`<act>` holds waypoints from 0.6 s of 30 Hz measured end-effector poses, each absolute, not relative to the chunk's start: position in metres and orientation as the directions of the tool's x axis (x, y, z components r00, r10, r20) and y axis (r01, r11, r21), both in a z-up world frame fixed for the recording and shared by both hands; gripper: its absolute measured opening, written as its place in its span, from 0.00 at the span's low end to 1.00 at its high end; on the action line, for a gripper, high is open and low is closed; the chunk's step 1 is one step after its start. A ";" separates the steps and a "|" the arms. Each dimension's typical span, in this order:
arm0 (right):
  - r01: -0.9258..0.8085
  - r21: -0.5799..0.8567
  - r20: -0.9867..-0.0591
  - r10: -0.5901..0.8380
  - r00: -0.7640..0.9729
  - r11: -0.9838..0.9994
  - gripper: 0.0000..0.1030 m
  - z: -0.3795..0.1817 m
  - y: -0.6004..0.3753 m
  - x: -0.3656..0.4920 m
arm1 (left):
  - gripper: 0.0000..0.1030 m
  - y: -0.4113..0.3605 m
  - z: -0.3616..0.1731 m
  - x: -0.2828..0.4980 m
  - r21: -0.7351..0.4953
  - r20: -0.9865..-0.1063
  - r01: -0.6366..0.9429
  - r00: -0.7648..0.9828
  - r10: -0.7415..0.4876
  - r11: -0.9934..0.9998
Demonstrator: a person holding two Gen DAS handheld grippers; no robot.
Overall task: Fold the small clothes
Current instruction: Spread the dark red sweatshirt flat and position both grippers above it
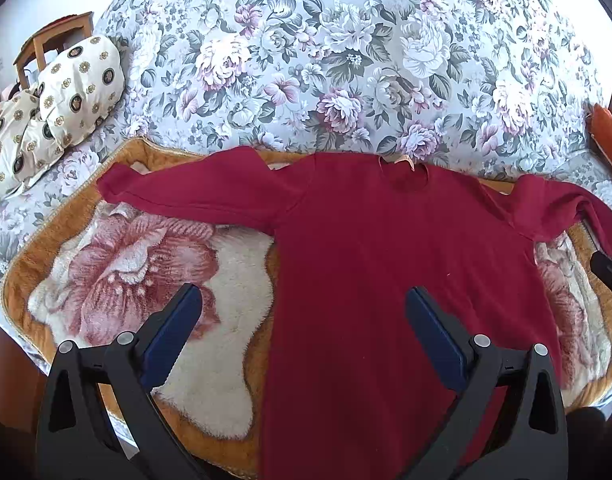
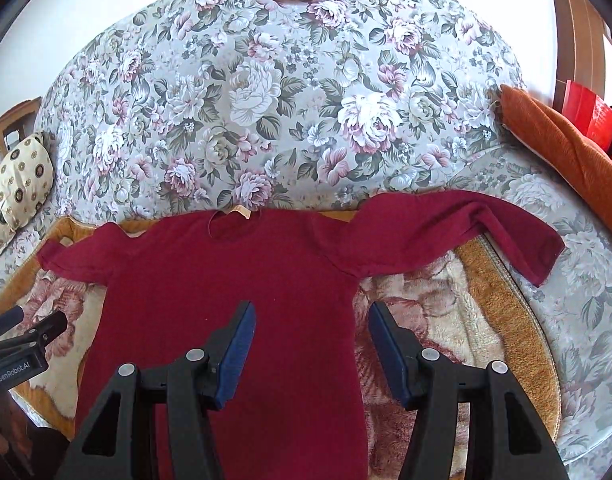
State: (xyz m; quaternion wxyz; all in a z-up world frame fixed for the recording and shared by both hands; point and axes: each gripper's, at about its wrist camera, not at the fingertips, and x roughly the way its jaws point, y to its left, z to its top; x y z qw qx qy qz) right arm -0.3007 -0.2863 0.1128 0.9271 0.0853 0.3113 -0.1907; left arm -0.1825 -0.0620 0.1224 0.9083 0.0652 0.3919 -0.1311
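- Hovering with both grippers spread wide and empty, we see the maroon sweater [image 1: 386, 264] flat on the fleece blanket [image 1: 210, 344].
- Our left gripper [image 1: 302, 332] straddles the sweater's left edge; only its view catches the wooden chair [image 1: 54, 40].
- Our right gripper [image 2: 312, 344] straddles the opposite edge; only there the right sleeve [image 2: 506, 232] shows fully, folded back.

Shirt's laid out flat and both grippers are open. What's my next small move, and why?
Probably lower the right hand-held gripper onto the dark red long-sleeved shirt at its right sleeve. It lies spread on the blanket, nothing folded yet, so bringing a sleeve across the body looks first.
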 end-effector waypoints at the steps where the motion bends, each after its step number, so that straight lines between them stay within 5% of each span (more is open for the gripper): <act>1: 0.405 0.039 -0.613 -0.298 0.732 0.913 0.55 0.113 -0.287 -0.299 | 0.99 -0.062 0.122 -0.182 0.017 -0.729 0.290 0.659 -0.187 0.957; 18: 0.379 0.101 -0.647 -0.229 0.728 0.920 0.55 0.127 -0.281 -0.293 | 0.99 -0.057 0.118 -0.172 0.007 -0.737 0.272 0.652 -0.179 0.962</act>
